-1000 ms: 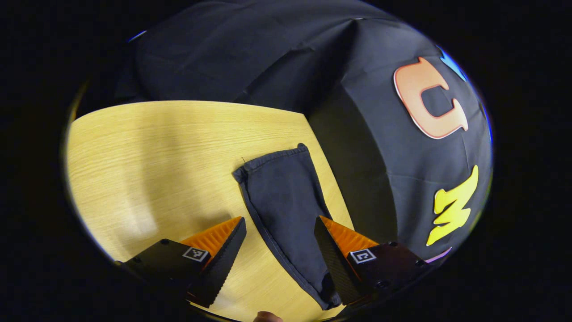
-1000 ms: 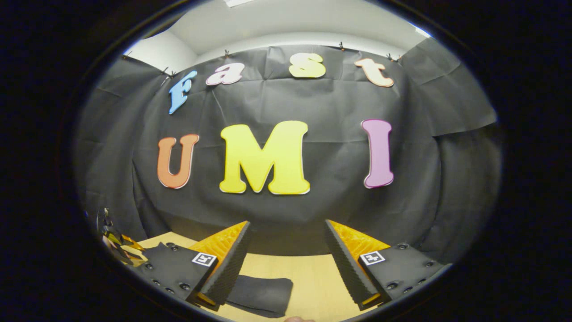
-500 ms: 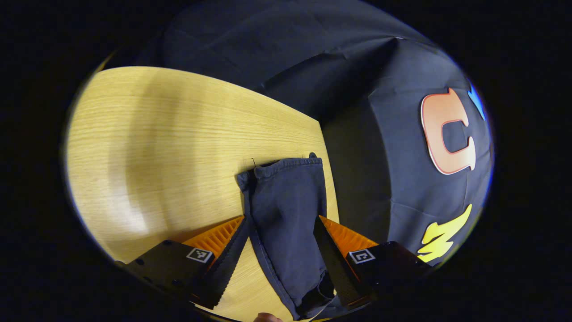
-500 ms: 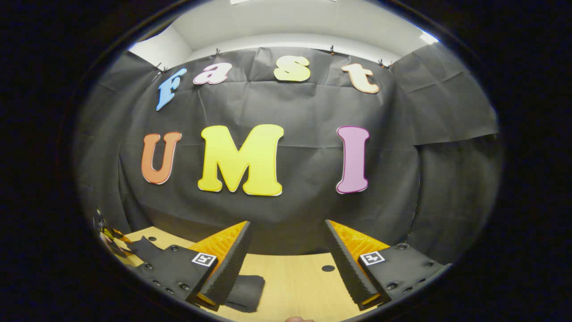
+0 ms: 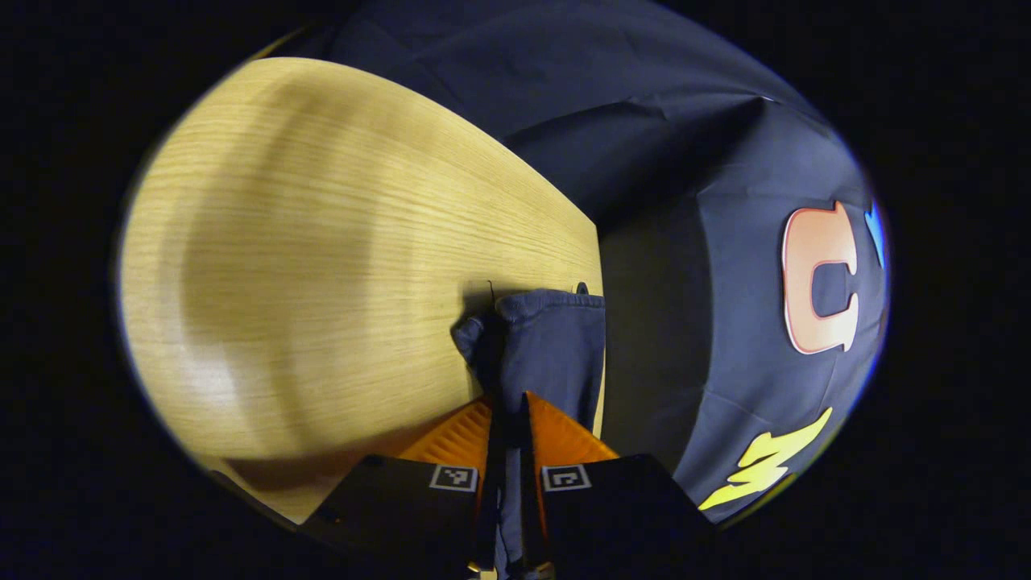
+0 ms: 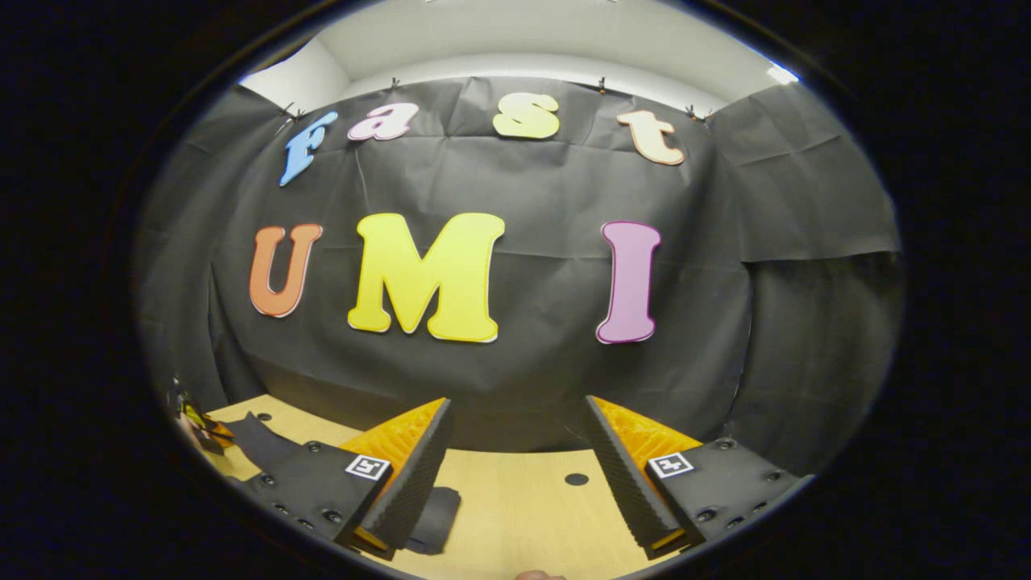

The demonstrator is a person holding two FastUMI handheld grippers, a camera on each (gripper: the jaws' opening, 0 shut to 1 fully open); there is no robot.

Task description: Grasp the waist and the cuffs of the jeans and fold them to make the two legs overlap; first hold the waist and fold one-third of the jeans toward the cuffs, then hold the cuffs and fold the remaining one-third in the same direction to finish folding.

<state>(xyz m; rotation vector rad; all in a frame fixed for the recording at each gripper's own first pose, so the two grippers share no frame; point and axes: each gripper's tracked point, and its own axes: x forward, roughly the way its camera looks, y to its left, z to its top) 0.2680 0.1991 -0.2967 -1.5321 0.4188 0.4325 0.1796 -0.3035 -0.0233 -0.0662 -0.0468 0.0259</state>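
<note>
Pinching a bunched ridge of the jeans, the left tongs are pressed together on the dark, soft denim, apparently to lift a leg for folding. The cuff's stitched hem lies at the far edge of the pale wood-grain table. The right tongs hang spread above the table, holding nothing.

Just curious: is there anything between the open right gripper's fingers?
Only bare table in the right gripper view; the right gripper is open, the jeans lie beside its finger.
</note>
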